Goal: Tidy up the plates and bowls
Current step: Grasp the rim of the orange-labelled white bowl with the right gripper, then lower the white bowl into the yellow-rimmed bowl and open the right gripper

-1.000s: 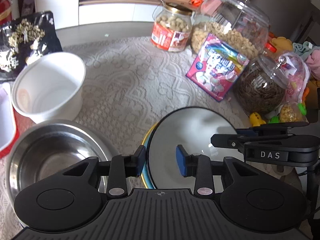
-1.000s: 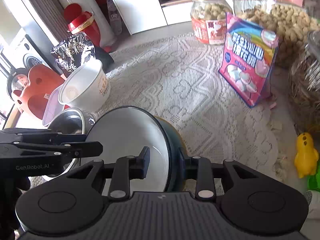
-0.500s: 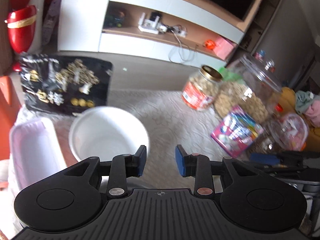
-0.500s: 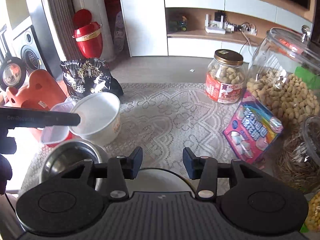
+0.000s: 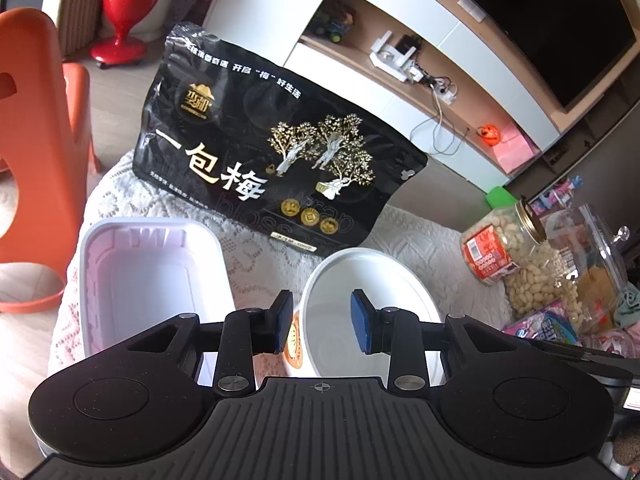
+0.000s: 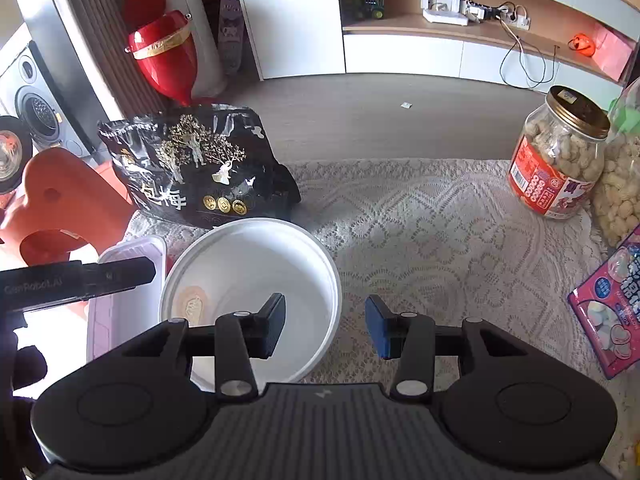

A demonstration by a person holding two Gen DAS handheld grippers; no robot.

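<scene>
White bowl: the white bowl [image 6: 252,292] is deep, round and plastic-looking, with a plain inside and an orange label showing through its wall. It stands upright and empty on the lace cloth [image 6: 440,232], near the table's left edge.
Neighbours: just beside it, toward that edge, sits the pale rectangular tub [image 5: 148,280], also empty. The black snack bag [image 5: 264,148] lies behind both, along the far edge.
Left gripper: the left gripper [image 5: 320,326] hangs over the near-left part of the bowl's rim. Its blue-faced pads stand apart with nothing pressed between them; one is outside the wall, the other over the hollow.
Right gripper: the right gripper [image 6: 325,326] straddles the bowl's right rim from above. Its jaws have just been opening, and they are released, with nothing gripped.
Step in hand: likely the reach for this bowl, to be gathered with the other dishes, which are out of view.
Next move: one claw should drop so the rim's wall sits between its pads, then close gently. The thin wall may flex or the light bowl may slide.
Farther out: the peanut jar [image 6: 560,160] stands toward the far-right edge and the pink sweet packet [image 6: 612,312] lies at the right edge, both well apart from the bowl.
</scene>
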